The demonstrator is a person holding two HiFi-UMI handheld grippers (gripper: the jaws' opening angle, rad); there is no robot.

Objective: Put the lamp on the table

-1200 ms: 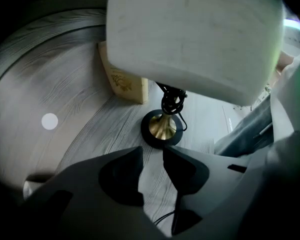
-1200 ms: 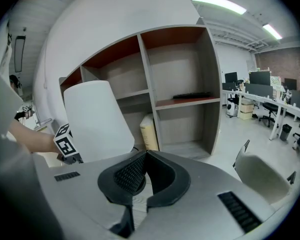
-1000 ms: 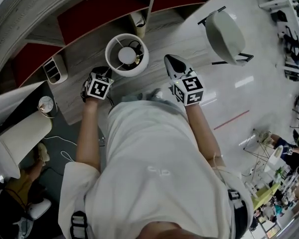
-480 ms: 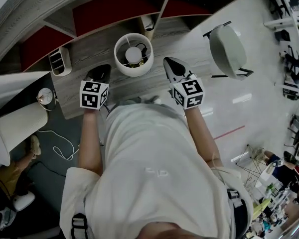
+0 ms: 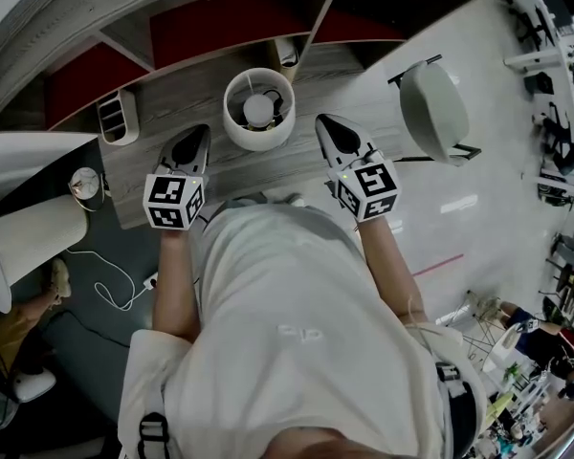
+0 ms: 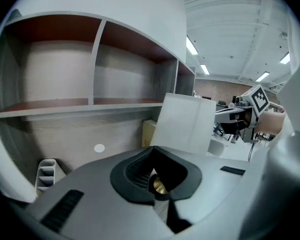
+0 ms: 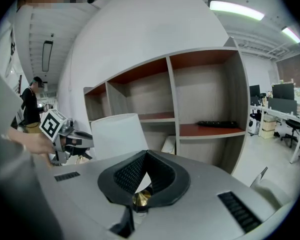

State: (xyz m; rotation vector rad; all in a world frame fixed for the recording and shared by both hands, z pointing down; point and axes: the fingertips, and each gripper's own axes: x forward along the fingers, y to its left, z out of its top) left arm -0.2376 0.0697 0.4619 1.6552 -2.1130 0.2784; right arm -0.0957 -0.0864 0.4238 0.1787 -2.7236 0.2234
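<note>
The lamp [image 5: 258, 113] has its bulb [image 5: 259, 109] inside the open shade [image 5: 231, 115]; left gripper [image 5: 199, 137] at seven o'clock, right gripper [image 5: 327, 127] at four, both clenched.

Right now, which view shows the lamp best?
The head view: it looks straight down into the whole lamp, standing on the table. Both gripper views show only the side of its white shade, cut off at the bottom.

Head camera looks down; all see lamp [image 5: 258, 110].
</note>
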